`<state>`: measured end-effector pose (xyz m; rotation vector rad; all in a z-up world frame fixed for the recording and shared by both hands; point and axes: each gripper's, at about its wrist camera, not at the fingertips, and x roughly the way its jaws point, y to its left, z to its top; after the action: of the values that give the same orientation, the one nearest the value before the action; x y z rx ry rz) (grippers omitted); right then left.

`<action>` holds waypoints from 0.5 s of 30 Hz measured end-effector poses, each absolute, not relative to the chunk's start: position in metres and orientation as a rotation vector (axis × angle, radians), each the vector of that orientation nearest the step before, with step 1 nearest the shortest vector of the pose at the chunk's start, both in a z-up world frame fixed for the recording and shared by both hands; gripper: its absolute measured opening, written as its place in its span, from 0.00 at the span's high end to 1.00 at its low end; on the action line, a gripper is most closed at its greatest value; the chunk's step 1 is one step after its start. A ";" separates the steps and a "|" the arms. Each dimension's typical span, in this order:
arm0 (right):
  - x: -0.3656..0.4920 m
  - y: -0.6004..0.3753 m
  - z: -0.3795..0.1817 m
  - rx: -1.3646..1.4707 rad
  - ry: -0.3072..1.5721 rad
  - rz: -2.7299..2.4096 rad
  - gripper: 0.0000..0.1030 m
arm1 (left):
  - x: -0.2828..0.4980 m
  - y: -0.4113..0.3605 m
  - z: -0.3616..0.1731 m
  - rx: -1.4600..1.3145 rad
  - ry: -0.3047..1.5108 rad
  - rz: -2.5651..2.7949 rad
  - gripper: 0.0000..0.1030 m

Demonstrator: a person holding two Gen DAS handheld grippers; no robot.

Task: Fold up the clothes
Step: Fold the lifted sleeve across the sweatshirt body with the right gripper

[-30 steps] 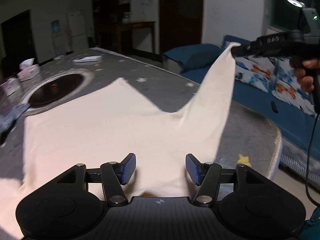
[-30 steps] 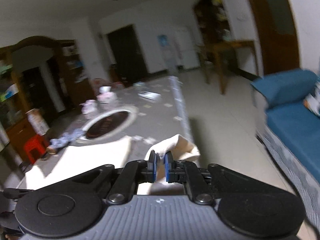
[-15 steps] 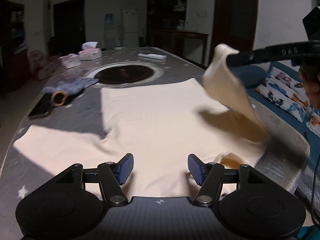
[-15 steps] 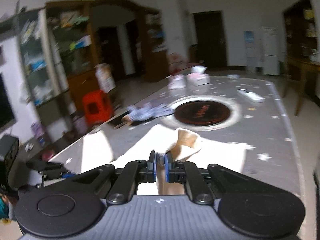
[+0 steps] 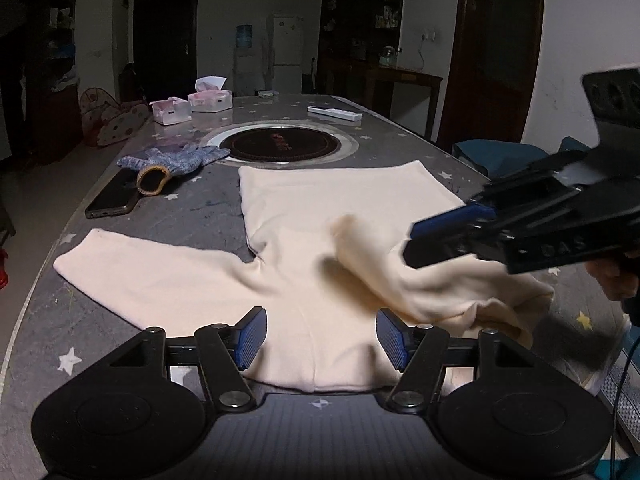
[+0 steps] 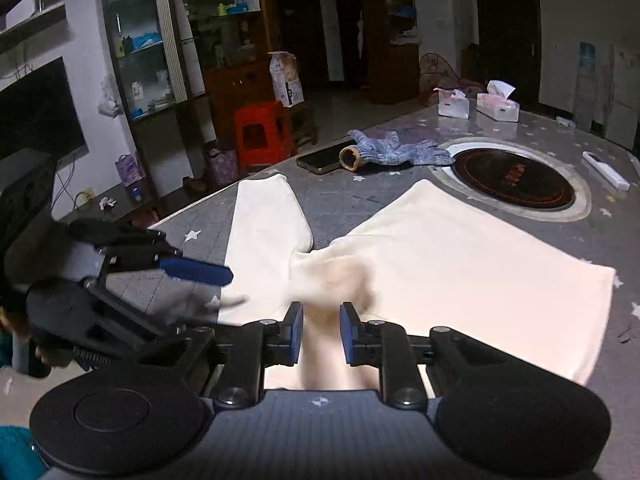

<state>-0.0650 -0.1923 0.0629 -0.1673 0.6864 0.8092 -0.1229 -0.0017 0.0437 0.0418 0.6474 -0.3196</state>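
- The right gripper (image 6: 320, 334) is letting go: its jaws are opening, and the sleeve (image 6: 328, 280) it carried across lies loosely between the blue pads, which no longer seem to press on it.
- The likely reason for that spot is that the sleeve now lies over the body of the cream sweater (image 6: 460, 264), so releasing here leaves it folded inward.
- The sweater lies flat on the grey, star-printed table (image 5: 192, 216), collar end toward the person and hem toward the round hotplate (image 5: 280, 145); spread like this, each part can be turned over in one sweep.
- The other sleeve (image 5: 160, 272) is stretched out to the sweater's left, not yet folded in, so it is probably the next part to handle.
- The left gripper (image 5: 320, 338) hovers over the collar end with its jaws well apart and nothing gripped, cloth only showing beneath them; it appears placed to steady the sweater or take that left sleeve.
- Beyond the sweater, a knitted glove (image 5: 172, 162), a phone (image 5: 114, 198) and two tissue boxes (image 5: 192, 105) sit clear of the folding area.
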 end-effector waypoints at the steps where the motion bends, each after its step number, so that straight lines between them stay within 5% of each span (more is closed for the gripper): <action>1: -0.066 -0.198 0.065 -0.168 0.688 0.806 0.82 | -0.121 -0.002 0.045 0.041 0.644 -0.321 0.38; 15: -0.077 -0.300 0.033 -0.167 0.844 0.549 0.81 | -0.097 -0.040 0.038 0.066 0.666 -0.427 0.39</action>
<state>-0.0769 -0.2999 0.0325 -0.1675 0.8436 0.5489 -0.0974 -0.0398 0.0384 0.0662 0.6665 -0.4266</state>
